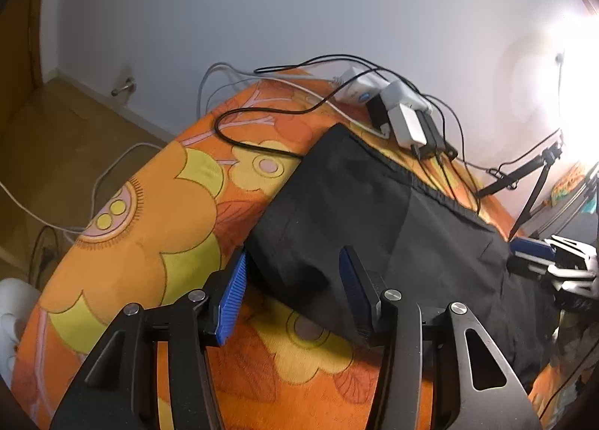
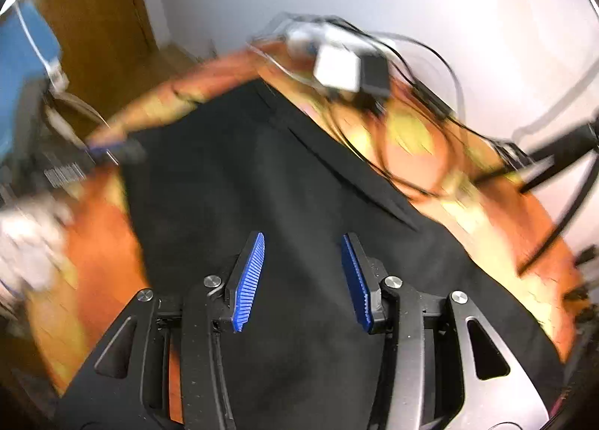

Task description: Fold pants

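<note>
Black pants (image 1: 374, 212) lie flat on an orange flowered cover (image 1: 149, 227), waistband toward the wall. My left gripper (image 1: 294, 261) is open, its blue pads straddling the pants' near left edge, just above the cloth. My right gripper (image 2: 303, 242) is open over the middle of the pants (image 2: 262, 175), holding nothing; this view is blurred by motion. The right gripper also shows in the left wrist view (image 1: 543, 261) at the pants' right edge.
White and black chargers (image 1: 404, 119) with tangled cables (image 1: 262, 123) lie on the cover by the wall behind the waistband. A black stand (image 1: 524, 175) rises at the right. A wooden floor (image 1: 56, 138) and cables lie to the left.
</note>
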A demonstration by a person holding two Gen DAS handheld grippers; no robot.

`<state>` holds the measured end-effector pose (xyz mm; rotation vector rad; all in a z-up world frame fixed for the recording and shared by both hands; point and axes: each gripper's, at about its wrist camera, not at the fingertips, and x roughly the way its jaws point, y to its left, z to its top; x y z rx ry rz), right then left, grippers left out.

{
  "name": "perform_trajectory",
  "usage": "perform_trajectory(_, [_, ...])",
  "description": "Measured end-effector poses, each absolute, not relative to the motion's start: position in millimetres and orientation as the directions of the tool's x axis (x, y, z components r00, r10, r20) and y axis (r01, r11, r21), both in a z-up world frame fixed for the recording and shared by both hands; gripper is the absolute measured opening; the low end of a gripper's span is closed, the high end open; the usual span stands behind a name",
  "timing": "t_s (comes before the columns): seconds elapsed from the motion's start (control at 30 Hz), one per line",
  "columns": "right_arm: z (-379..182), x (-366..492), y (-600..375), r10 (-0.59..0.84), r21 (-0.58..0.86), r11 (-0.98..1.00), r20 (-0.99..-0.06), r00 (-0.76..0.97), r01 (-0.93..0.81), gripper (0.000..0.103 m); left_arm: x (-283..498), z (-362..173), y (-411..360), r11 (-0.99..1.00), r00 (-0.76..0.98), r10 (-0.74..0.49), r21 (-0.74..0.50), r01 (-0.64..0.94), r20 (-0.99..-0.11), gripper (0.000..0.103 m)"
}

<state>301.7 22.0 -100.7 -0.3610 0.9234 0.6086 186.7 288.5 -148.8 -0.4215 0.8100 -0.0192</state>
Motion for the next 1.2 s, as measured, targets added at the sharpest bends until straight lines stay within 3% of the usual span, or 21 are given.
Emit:
perform_trajectory(0.03, [-94, 306, 34, 0.361, 0.005, 0.776, -0.823, 0.439, -0.631, 0.044, 187, -149, 290, 0.913, 0.698, -0.179, -0.382, -0.145, -0.693, 0.043])
perform_trajectory(0.13, [-86, 313, 66, 0.395, 0.049, 0.774, -0.816, 0.422, -0.631, 0.046, 187, -152, 293, 0.896, 0.696, -0.225, -0.426, -0.128, -0.682, 0.006])
perform_trajectory(0.37, [-99, 355, 142, 0.428, 0.204, 0.812, -0.846, 0.320, -0.546, 0.049, 183, -143, 276, 0.917, 0.725, -0.251, -0.398, -0.034, -0.641, 0.005])
perform_trajectory(0.83, [-154, 377, 211, 0.293, 0.147, 0.846, -0.931, 0.216, -0.513, 0.049, 182, -143, 275, 0.906, 0.718, -0.293, -0.423, -0.002, -0.631, 0.005])
perform_trajectory(0.9, [-153, 376, 214, 0.272, 0.124, 0.846, -0.937, 0.220, -0.519, 0.049, 178, -143, 279, 0.893, 0.717, -0.307, -0.449, -0.010, -0.626, 0.008])
perform_trajectory(0.93, [-153, 376, 214, 0.264, 0.116, 0.844, -0.939, 0.218, -0.524, 0.049, 175, -143, 283, 0.888, 0.717, -0.306, -0.460, -0.022, -0.626, 0.016])
perform_trajectory(0.97, [-154, 377, 213, 0.262, 0.115, 0.844, -0.941, 0.216, -0.524, 0.049, 173, -143, 286, 0.892, 0.721, -0.281, -0.450, -0.047, -0.633, 0.030])
perform_trajectory(1.03, [-156, 379, 209, 0.280, 0.138, 0.847, -0.937, 0.211, -0.514, 0.049, 174, -143, 293, 0.898, 0.726, -0.236, -0.431, -0.091, -0.645, 0.043])
perform_trajectory(1.1, [-154, 381, 200, 0.312, 0.177, 0.849, -0.929, 0.201, -0.498, 0.049, 177, -145, 294, 0.894, 0.717, -0.234, -0.436, -0.107, -0.656, 0.044])
perform_trajectory(1.2, [-154, 383, 195, 0.332, 0.205, 0.851, -0.923, 0.194, -0.483, 0.049, 187, -150, 289, 0.911, 0.690, -0.210, -0.395, -0.120, -0.693, 0.052])
